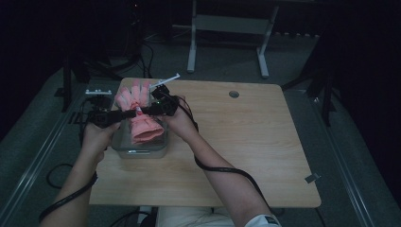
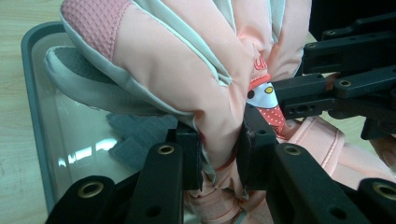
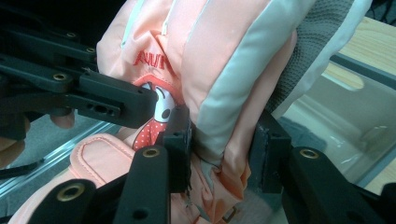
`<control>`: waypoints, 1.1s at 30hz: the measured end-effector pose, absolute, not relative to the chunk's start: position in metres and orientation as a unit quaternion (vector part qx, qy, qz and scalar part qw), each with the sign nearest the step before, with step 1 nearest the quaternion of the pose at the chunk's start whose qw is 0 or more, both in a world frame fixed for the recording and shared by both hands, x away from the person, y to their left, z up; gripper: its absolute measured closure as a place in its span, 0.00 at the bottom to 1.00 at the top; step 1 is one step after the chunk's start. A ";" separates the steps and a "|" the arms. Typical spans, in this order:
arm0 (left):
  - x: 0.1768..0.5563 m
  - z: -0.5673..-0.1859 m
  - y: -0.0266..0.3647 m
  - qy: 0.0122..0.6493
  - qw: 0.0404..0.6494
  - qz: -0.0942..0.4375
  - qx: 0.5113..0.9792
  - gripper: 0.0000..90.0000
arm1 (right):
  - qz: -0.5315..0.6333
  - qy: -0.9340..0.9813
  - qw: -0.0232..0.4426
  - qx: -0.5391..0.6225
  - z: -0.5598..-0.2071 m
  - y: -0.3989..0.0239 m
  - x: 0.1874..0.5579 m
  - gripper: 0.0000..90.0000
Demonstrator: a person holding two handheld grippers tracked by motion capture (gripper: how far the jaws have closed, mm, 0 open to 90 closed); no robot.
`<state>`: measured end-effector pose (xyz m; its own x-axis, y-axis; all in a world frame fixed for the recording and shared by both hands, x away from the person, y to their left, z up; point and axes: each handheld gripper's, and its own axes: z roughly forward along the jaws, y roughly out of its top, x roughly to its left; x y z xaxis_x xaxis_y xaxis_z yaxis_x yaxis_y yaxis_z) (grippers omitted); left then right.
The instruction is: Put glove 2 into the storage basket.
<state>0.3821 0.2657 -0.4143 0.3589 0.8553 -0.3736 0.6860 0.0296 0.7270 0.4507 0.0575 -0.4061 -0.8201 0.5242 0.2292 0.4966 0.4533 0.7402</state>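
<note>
The pink glove hangs over the clear container at the counter's left side, its cuff low inside. The gripper views show a cartoon patch and grey palm fabric, too small to make out from the high view. The left hand-held gripper is clamped on the glove, and the right hand-held gripper pinches it too. In the high view both forearms reach forward, the grippers meeting from opposite sides.
</note>
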 end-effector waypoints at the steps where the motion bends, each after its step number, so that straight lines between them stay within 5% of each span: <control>1: 0.385 -0.416 0.265 0.561 0.450 0.093 0.689 0.81 | 0.426 0.853 0.019 0.301 -0.407 0.058 0.454 0.71; 11: 0.402 -0.453 0.266 0.585 0.457 0.056 0.668 0.81 | 0.397 0.861 0.016 0.317 -0.433 0.061 0.472 0.71; 33: 0.418 -0.488 0.252 0.652 0.352 0.046 0.670 0.72 | 0.333 0.873 -0.027 0.357 -0.483 0.069 0.488 0.67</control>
